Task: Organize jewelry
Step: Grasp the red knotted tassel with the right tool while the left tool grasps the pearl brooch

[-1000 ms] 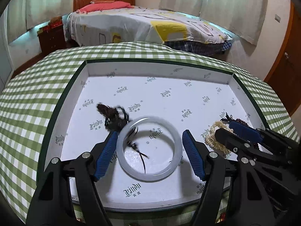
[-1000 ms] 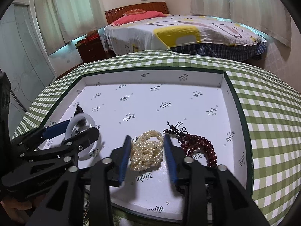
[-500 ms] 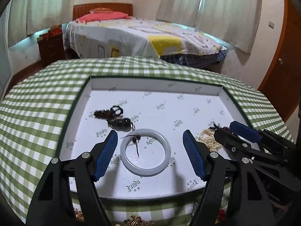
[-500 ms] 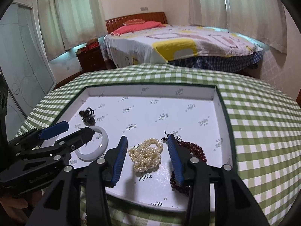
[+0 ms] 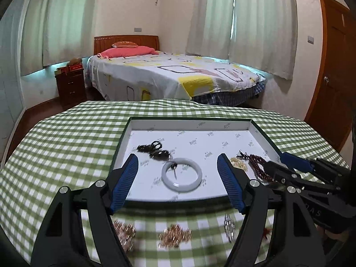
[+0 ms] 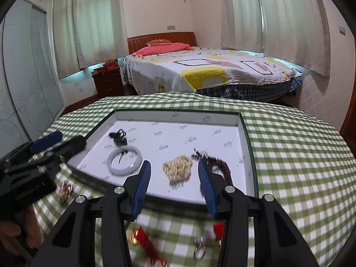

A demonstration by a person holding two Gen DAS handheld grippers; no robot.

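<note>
A white tray (image 5: 191,125) with a dark green rim sits on the green checked table. In it lie a pale jade bangle (image 5: 182,174), a dark bead piece (image 5: 155,150), a cream pearl strand (image 6: 178,170) and a dark red bead string (image 5: 259,166). My left gripper (image 5: 178,178) is open and empty, raised above the tray's near edge. My right gripper (image 6: 174,182) is open and empty, raised above the near edge in front of the pearls. Loose gold chains (image 5: 175,238) and a red-and-gold trinket (image 6: 142,242) lie blurred on the cloth in front of the tray.
A silver piece (image 5: 229,227) and a metal ring item (image 6: 200,251) lie on the cloth near the tray. A bed (image 5: 169,75) and a wooden nightstand (image 5: 70,85) stand beyond the table. A wooden door (image 5: 333,66) is at the right.
Both grippers have pulled back and up out of the tray, still open. The tray now looks smaller and farther, and loose jewelry on the cloth in front has come into view.
</note>
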